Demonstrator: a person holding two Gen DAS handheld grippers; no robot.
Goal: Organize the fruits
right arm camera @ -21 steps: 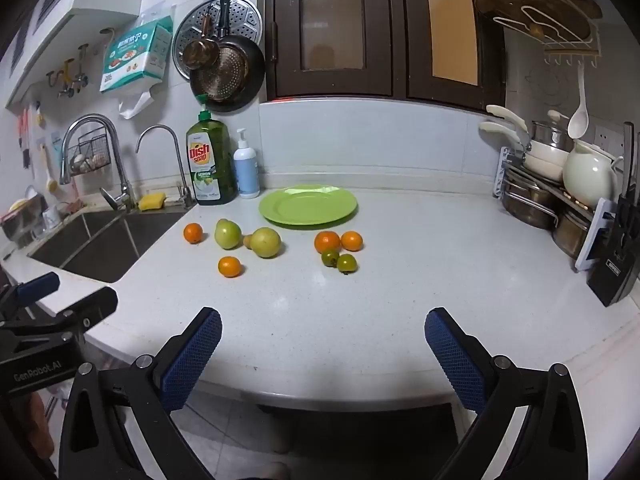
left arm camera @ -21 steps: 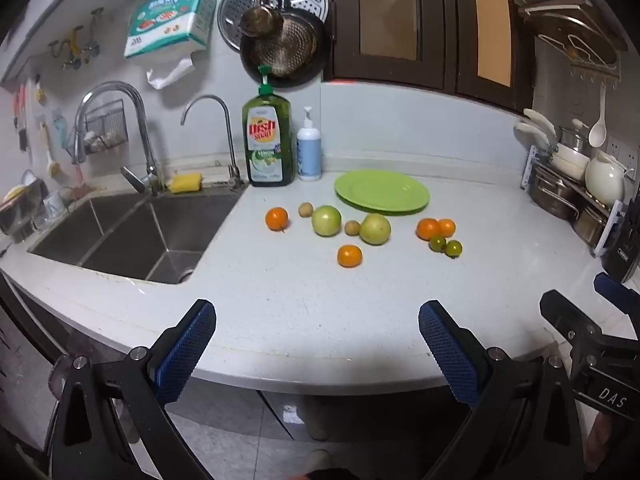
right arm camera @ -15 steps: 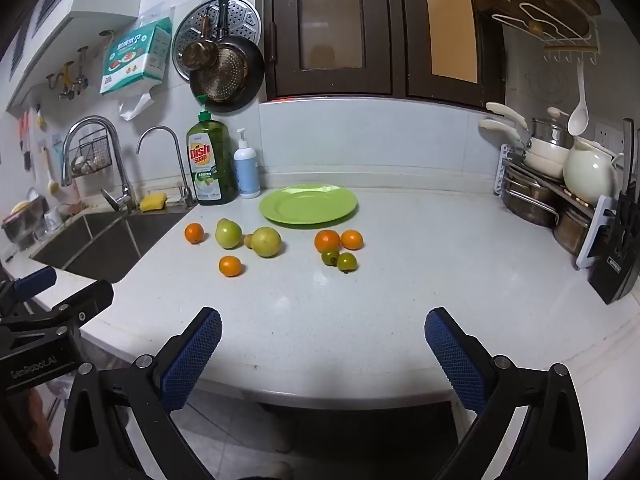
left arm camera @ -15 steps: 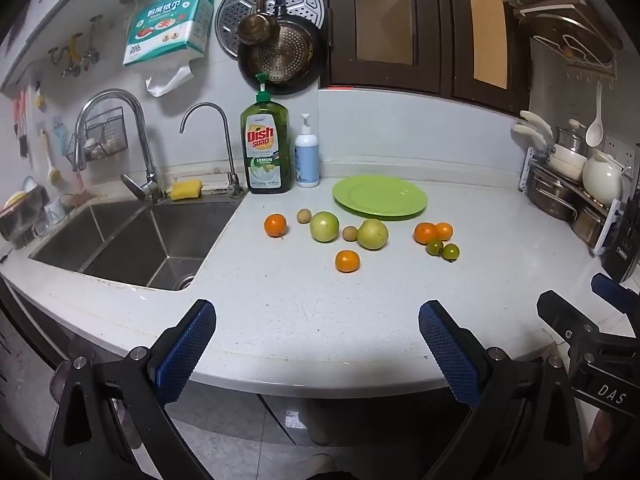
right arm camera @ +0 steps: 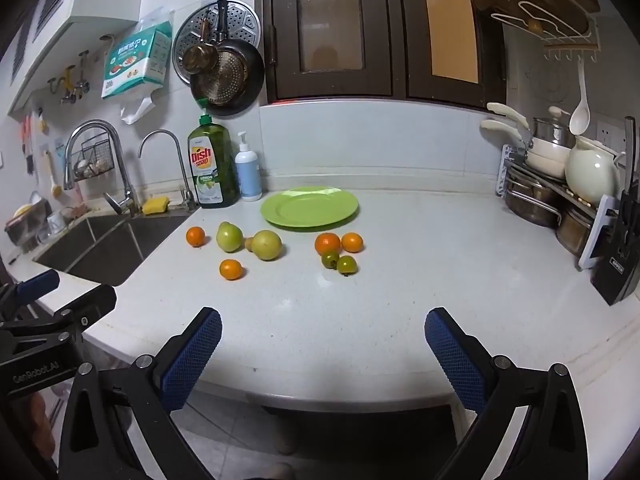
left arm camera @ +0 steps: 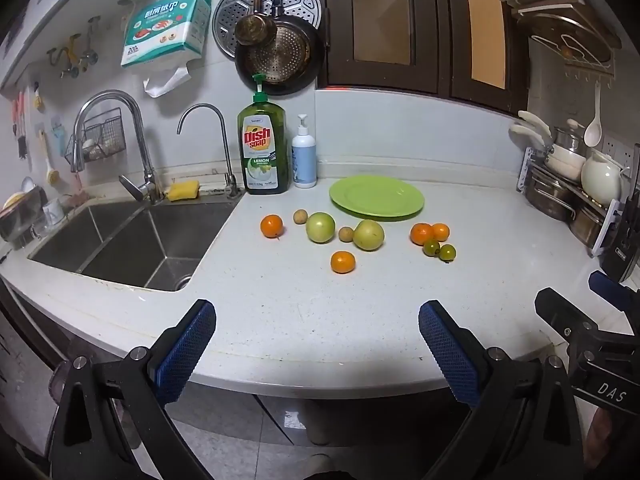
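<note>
White speckled counter [left arm camera: 280,312] fills the left wrist view. My left gripper [left arm camera: 316,340] has its jaws wide apart w/ nothing between them, hanging over the counter's near edge. All the fruit sits well ahead of the jaws, none on the green plate [left arm camera: 376,200] yet, so I judge the sorting hasn't begun. Straight ahead: one orange [left arm camera: 343,261], nearest to me. Beyond it, two pale green fruits [left arm camera: 320,227] w/ two small brown ones [left arm camera: 345,234] beside them. Ahead-left, a lone orange [left arm camera: 271,226]; ahead-right, two oranges [left arm camera: 421,233] touching, plus two small green tomatoes [left arm camera: 447,252]. Plate is furthest back, probably the drop spot, though I can't tell what grouping is wanted. Sink [left arm camera: 120,240] lies left of the jaws. Part of the right gripper [left arm camera: 592,332] pokes in at far right, cut off by the frame.

Right wrist view: right gripper [right arm camera: 320,344] also spread wide, empty, near the counter edge. Fruit is ahead and left of centre here; the second brown one is hidden behind the green fruits. Dish soap bottle [right arm camera: 212,172] stands back-left by the wall. The left gripper's body shows at far left, mostly cut off.
</note>
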